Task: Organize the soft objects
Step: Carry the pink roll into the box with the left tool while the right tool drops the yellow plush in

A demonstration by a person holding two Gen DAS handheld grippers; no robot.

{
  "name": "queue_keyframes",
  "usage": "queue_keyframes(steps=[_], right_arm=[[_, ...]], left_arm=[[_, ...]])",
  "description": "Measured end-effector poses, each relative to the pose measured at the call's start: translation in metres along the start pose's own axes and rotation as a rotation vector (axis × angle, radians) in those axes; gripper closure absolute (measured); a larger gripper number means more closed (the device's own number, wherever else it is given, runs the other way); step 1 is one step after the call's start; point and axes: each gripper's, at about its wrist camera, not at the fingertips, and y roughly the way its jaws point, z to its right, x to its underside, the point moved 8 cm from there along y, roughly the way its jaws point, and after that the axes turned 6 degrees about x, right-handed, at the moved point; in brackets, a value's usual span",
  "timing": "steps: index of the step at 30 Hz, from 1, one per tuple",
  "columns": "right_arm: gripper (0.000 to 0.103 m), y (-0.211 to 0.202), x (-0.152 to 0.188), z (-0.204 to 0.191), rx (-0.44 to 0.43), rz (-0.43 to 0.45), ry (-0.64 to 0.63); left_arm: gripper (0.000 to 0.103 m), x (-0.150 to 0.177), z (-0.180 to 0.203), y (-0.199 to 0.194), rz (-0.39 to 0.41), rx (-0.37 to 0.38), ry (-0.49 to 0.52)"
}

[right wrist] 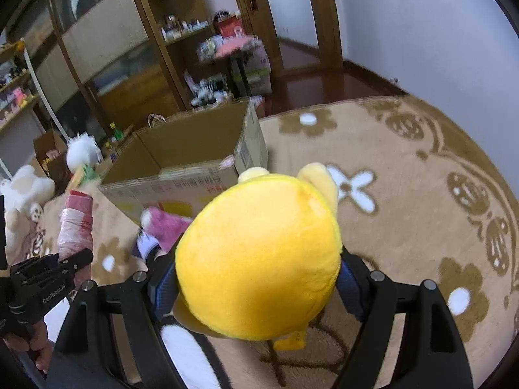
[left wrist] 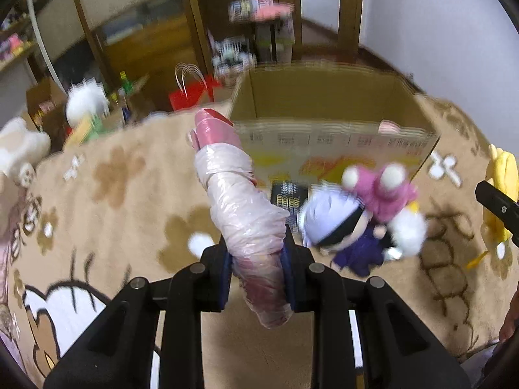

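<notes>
My left gripper (left wrist: 258, 275) is shut on a long pink soft toy wrapped in clear plastic (left wrist: 236, 201), held above the rug and pointing toward an open cardboard box (left wrist: 324, 103). My right gripper (right wrist: 256, 278) is shut on a round yellow plush (right wrist: 259, 259) that fills the middle of the right wrist view. The box (right wrist: 181, 149) stands ahead and left of it. A small doll with pale lilac hair and a pink plush (left wrist: 360, 214) lie on the rug in front of the box. The wrapped toy (right wrist: 76, 227) and left gripper also show at the left of the right wrist view.
A beige flower-patterned rug (right wrist: 405, 194) covers the floor. White plush toys (left wrist: 19, 149) lie at the rug's far left edge. A red bag (left wrist: 191, 94), small boxes and bottles stand behind the rug by wooden shelves (right wrist: 155, 48). A white wall (right wrist: 421, 32) is at the right.
</notes>
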Motion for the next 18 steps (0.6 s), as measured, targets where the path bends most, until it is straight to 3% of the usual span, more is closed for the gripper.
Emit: queue_keyframes(steps=[6, 18], right_arm=[[0.018, -0.035, -0.027, -0.008, -0.026, 0.106, -0.012], [0.018, -0.085, -0.065, -0.032, -0.052, 0.244, -0.075]], left_arm=[[0.078, -0.036, -0.001, -0.051, 0.166, -0.004, 0.029], [0.078, -0.076, -0.020, -0.108, 0.325, 0.009, 0.018]])
